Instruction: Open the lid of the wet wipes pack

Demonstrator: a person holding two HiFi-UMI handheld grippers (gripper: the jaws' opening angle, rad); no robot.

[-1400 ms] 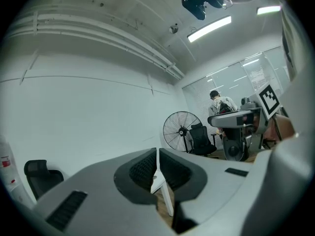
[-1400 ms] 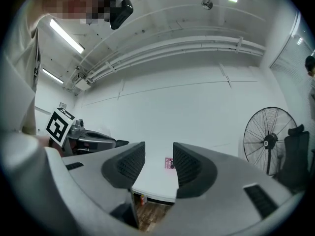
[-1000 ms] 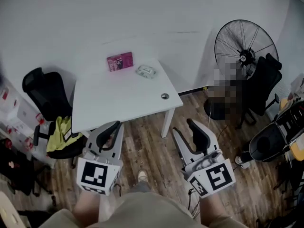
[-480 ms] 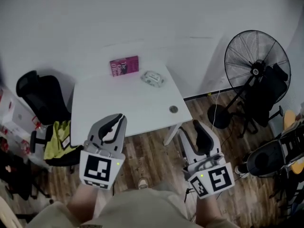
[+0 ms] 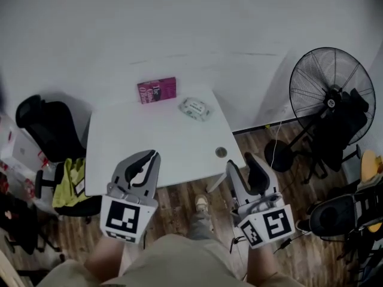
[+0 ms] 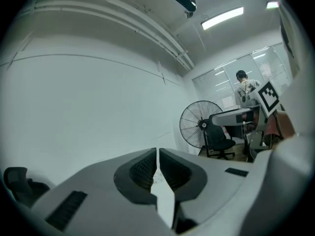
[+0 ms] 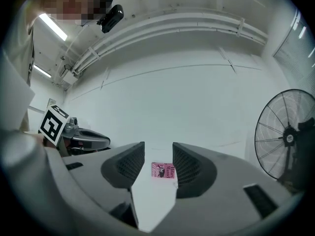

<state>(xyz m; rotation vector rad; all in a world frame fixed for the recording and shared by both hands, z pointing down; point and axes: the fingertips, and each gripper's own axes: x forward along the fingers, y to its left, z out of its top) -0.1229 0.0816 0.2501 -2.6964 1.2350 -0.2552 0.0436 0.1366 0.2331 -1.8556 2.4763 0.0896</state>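
Observation:
The wet wipes pack (image 5: 195, 107), pale with a white lid, lies at the far right of the white table (image 5: 137, 142); its lid looks flat. Both grippers hover at the table's near edge, well short of the pack. My left gripper (image 5: 146, 159) has its pads almost touching with nothing between them (image 6: 158, 154). My right gripper (image 5: 240, 161) is open and empty, and its own view (image 7: 158, 163) shows the table top between the jaws. I cannot make out the pack in either gripper view.
A pink book (image 5: 157, 91) (image 7: 163, 171) lies at the table's far edge, left of the pack. A round metal cap (image 5: 221, 152) sits near the front right corner. A black chair (image 5: 45, 130) stands left, a floor fan (image 5: 332, 94) right.
The person has stepped toward the table, so both grippers now reach its near edge. The jaws look unchanged.

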